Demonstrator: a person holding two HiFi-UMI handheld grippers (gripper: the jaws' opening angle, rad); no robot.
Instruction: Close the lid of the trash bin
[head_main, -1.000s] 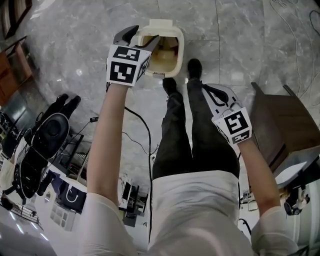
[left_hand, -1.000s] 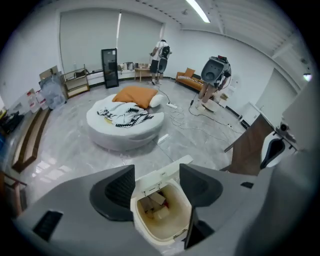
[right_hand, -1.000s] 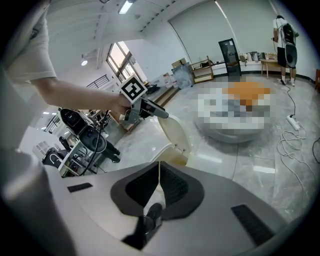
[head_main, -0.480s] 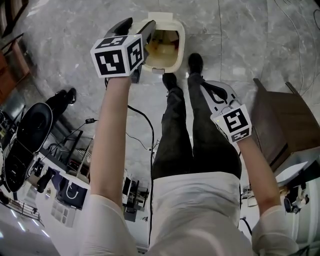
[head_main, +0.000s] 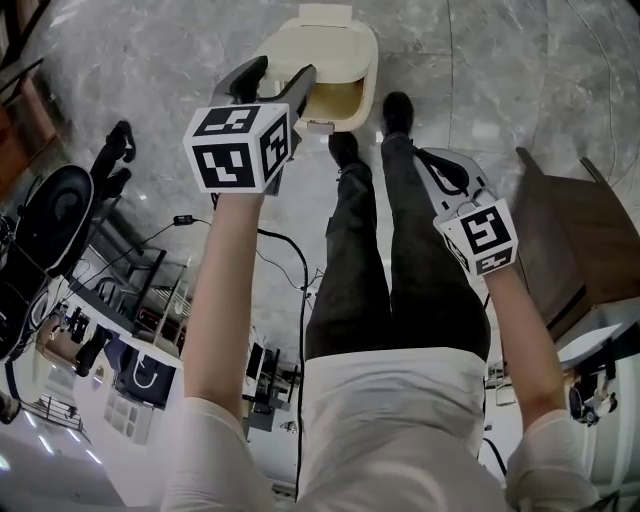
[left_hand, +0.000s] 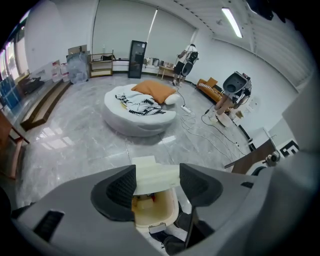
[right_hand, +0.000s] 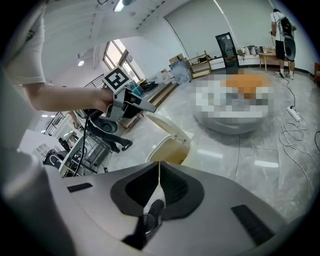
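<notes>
A cream trash bin (head_main: 322, 62) stands on the marble floor just beyond the person's shoes. Its lid (head_main: 318, 45) is hinged at the far side and tilts partway down over the opening, and a strip of the inside (head_main: 335, 100) still shows. In the right gripper view the lid (right_hand: 169, 129) slopes at roughly 45 degrees. My left gripper (head_main: 280, 72) is open at the lid's raised edge; in its own view the lid (left_hand: 156, 176) shows between its jaws (left_hand: 156, 182). My right gripper (head_main: 440, 168) hangs shut and empty over the right leg, apart from the bin (right_hand: 167, 152).
The person's two black shoes (head_main: 397, 108) stand right next to the bin's front. A brown wooden cabinet (head_main: 575, 240) is at the right. A black cable (head_main: 290, 255) runs across the floor, with a black office chair (head_main: 55, 220) to the left. A round white bed (left_hand: 140, 112) lies farther off.
My left gripper has turned and moved forward over the bin. The lid has tipped down and covers more of the opening. The right gripper has barely moved.
</notes>
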